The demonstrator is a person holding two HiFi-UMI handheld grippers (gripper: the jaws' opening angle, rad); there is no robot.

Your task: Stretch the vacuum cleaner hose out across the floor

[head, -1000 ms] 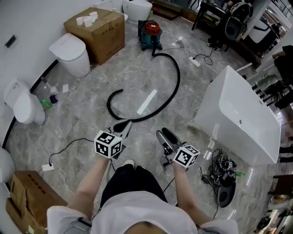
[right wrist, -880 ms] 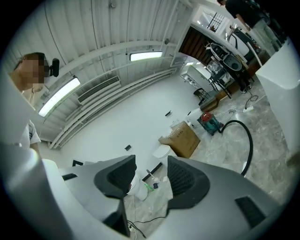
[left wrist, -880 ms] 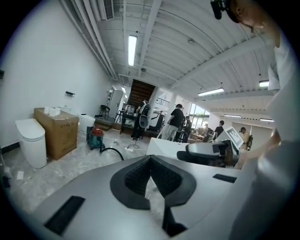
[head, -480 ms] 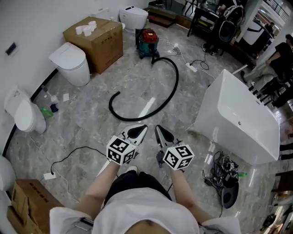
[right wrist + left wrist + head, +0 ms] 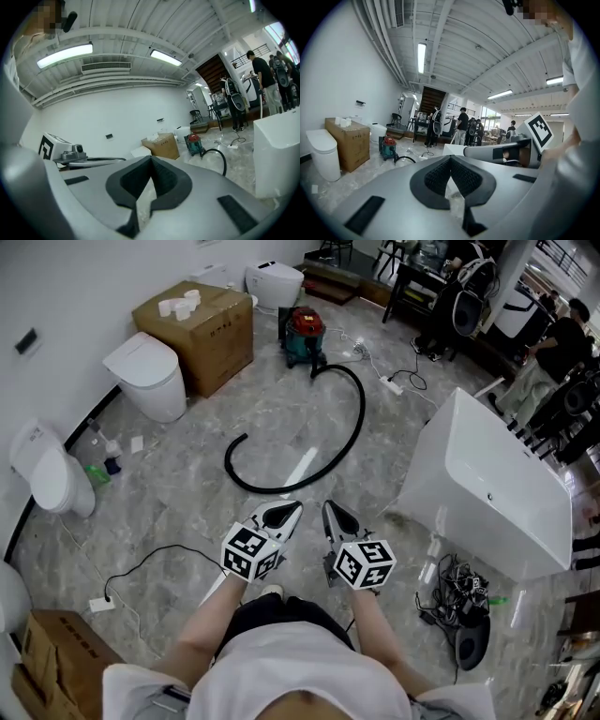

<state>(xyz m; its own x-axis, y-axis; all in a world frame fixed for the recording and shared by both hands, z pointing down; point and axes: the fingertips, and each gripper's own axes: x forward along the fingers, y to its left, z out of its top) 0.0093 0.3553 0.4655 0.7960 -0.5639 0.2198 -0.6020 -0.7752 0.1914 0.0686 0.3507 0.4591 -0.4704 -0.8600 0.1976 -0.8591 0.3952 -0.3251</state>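
Observation:
A black vacuum hose (image 5: 349, 432) lies in a wide curl on the grey floor. It runs from the red and teal vacuum cleaner (image 5: 306, 329) round to a free end (image 5: 246, 438). My left gripper (image 5: 292, 508) and right gripper (image 5: 328, 508) hover side by side just short of the curl's near bend; both are shut with nothing between the pads. The left gripper view shows its shut jaws (image 5: 450, 160), the vacuum cleaner (image 5: 387, 146) and a bit of hose (image 5: 408, 159) far off. In the right gripper view the jaws (image 5: 151, 160) are shut, with the hose (image 5: 221, 158) beyond.
A cardboard box (image 5: 199, 320) and a white toilet (image 5: 146, 367) stand at the left wall, another toilet (image 5: 47, 472) nearer. A white bathtub (image 5: 497, 486) sits on the right, a cable heap (image 5: 457, 604) beside it. A power strip (image 5: 397, 385) lies near the hose. People stand far right.
The right gripper's jaws, open a second ago, are now shut on nothing. Both grippers have risen and drawn together, the left one shifting right. The hose has not moved.

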